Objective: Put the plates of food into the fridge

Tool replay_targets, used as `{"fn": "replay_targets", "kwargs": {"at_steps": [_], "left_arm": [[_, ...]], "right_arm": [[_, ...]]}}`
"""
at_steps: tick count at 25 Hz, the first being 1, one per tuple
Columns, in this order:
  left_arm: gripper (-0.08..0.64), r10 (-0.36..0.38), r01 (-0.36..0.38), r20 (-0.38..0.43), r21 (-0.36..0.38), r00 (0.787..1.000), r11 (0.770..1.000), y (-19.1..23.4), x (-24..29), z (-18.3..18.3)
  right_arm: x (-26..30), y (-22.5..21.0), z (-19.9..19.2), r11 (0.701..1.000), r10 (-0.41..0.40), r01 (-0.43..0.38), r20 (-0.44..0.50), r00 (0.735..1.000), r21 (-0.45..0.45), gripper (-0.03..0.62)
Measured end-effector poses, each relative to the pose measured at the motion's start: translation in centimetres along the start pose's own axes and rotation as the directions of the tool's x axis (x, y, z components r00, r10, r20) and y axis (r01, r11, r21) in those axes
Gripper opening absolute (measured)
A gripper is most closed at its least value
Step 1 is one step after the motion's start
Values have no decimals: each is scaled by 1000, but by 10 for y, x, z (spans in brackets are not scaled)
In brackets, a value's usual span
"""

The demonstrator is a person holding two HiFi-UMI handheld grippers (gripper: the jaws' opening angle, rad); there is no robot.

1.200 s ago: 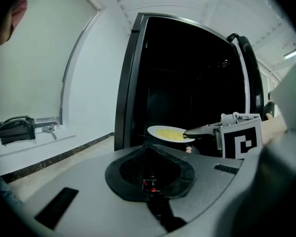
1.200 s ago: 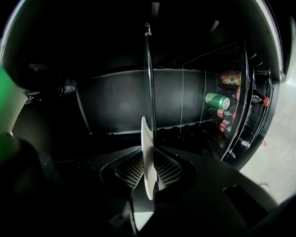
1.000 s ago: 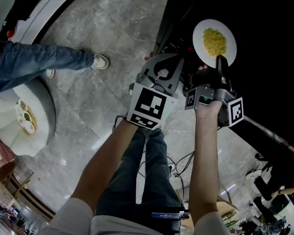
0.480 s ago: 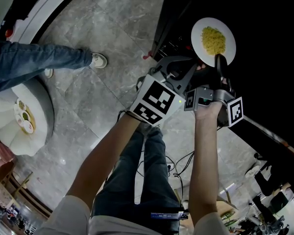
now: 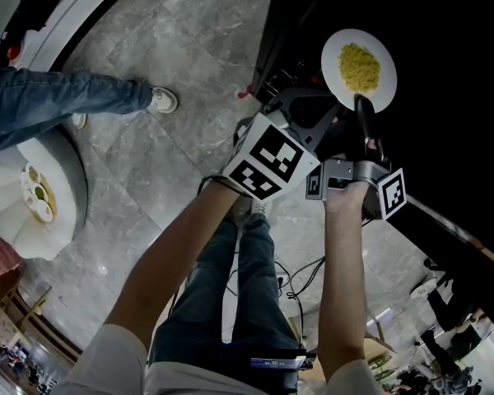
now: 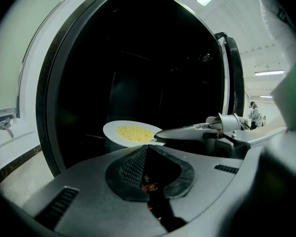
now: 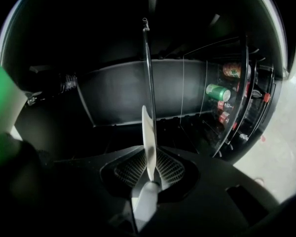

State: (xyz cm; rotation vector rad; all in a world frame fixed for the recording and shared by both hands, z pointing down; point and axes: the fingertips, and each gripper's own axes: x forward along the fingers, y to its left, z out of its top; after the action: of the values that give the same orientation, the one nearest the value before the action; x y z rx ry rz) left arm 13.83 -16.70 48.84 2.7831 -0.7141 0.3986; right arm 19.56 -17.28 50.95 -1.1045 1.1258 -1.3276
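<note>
1. Since a second ago, the left gripper (image 5: 300, 105) has swung up and over toward the plate (image 5: 336, 56). Its marker cube now sits close beside the right gripper (image 5: 362, 104), while the plate has barely shifted.
2. Right jaws are clamped on the near rim of the plate. It juts straight ahead of them, with the yellow food (image 5: 359, 67) heaped in its middle and nothing supporting its far side.
3. Left jaws are together with nothing between them. The plate floats just ahead of them and a little to their right.
4. Both grippers face the dark open fridge (image 6: 153, 73), so the step in hand looks like carrying the plate inside.
5. To do it well, the one-sided pinch should stay firm and the plate level as it goes forward.
6. The jaws should part only once the base rests on a shelf. No shelf shows clearly in the dark ahead.
7. Left jaws should stay clear of the rim, or steady it from underneath.
8. Cans (image 7: 218, 92) stand off to the right of the right jaws, but their labels are too small to read. The cubes carry only square patterns, no words.
</note>
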Motion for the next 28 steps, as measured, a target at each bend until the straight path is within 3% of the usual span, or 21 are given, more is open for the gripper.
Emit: {"fn": "replay_targets", "kwargs": {"at_steps": [13, 28], "left_arm": [[6, 44, -45, -17, -17, 999, 999, 24, 28, 0], [6, 72, -72, -20, -17, 997, 997, 14, 2, -2]], "right_arm": [[1, -12, 2, 1000, -13, 13, -55, 998, -12, 51], [7, 8, -2, 999, 2, -4, -38, 999, -42, 23]]}}
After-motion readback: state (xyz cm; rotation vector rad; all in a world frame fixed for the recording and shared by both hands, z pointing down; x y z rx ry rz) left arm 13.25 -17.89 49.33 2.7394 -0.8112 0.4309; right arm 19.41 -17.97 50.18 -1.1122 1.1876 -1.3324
